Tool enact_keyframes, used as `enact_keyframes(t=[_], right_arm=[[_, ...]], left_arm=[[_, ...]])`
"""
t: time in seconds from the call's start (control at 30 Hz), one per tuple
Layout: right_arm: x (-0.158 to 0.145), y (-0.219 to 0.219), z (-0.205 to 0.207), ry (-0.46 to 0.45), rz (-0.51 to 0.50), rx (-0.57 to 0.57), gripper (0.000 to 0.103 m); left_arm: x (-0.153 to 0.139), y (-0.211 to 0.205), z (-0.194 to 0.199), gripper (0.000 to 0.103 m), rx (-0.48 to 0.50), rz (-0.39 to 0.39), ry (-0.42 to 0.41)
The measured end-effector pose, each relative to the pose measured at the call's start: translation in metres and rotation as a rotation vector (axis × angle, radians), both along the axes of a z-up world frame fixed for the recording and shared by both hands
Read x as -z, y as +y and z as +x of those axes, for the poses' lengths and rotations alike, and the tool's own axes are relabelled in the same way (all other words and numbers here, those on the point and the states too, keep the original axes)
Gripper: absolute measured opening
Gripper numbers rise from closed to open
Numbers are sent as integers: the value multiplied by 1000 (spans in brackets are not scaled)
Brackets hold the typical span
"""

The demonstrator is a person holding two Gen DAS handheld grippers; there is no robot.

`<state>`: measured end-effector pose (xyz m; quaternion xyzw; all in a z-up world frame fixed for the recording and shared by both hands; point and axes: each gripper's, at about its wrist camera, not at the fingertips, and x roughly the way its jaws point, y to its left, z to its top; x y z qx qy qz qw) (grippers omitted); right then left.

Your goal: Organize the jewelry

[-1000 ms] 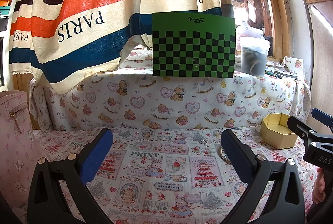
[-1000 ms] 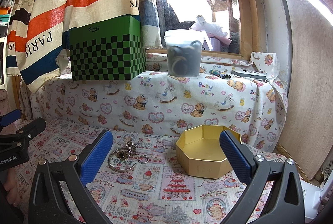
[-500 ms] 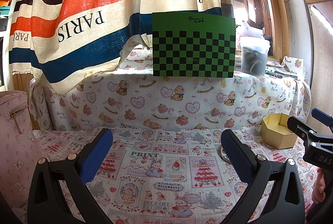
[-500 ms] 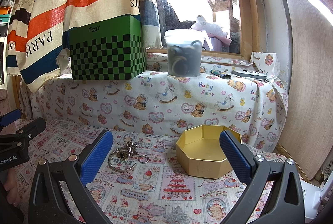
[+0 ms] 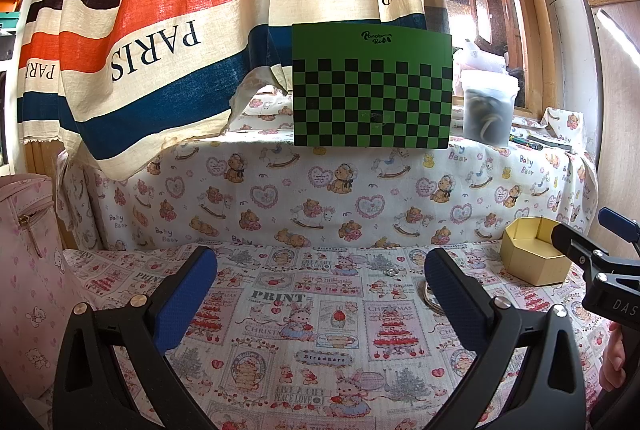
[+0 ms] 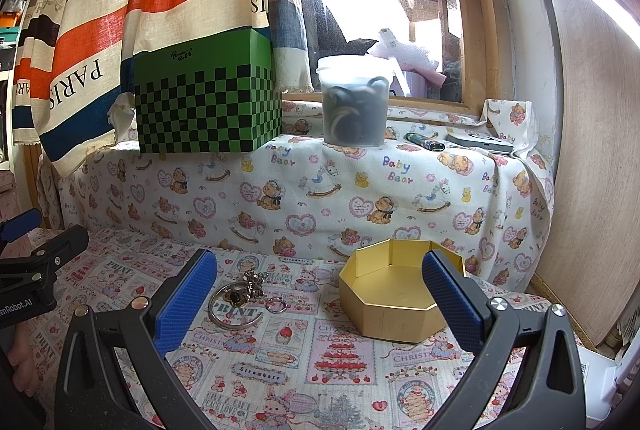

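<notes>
Printed cloth [image 6: 280,362] covers the table. On it, near the back edge, a silver bangle [image 6: 235,310] lies flat with small rings and a chain, just beside the empty gold octagonal box [image 6: 394,304]. Left gripper [image 5: 320,294] and right gripper [image 6: 318,294] both stand wide, holding nothing.

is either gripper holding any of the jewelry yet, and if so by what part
Nothing is held. The left gripper and right gripper are both open and empty; the silver bangle with small rings lies on the printed cloth beside the gold octagonal box.
</notes>
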<state>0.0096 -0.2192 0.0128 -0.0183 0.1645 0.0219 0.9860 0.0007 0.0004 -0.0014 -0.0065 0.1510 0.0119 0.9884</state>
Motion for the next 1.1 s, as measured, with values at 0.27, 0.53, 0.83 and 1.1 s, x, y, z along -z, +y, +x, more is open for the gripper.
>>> enact_keyframes(t=[0.27, 0.53, 0.83, 1.1], right_arm=[[0, 0, 0, 1, 0, 0, 103], [0, 0, 1, 1, 0, 0, 103], [1, 1, 1, 4, -1, -1, 103], [1, 1, 1, 2, 0, -6, 103]], left_arm=[[0, 0, 0, 103, 0, 0, 0], [0, 0, 0, 103, 0, 0, 0], [0, 0, 0, 103, 1, 0, 2], [3, 2, 5, 103, -5, 0, 28]])
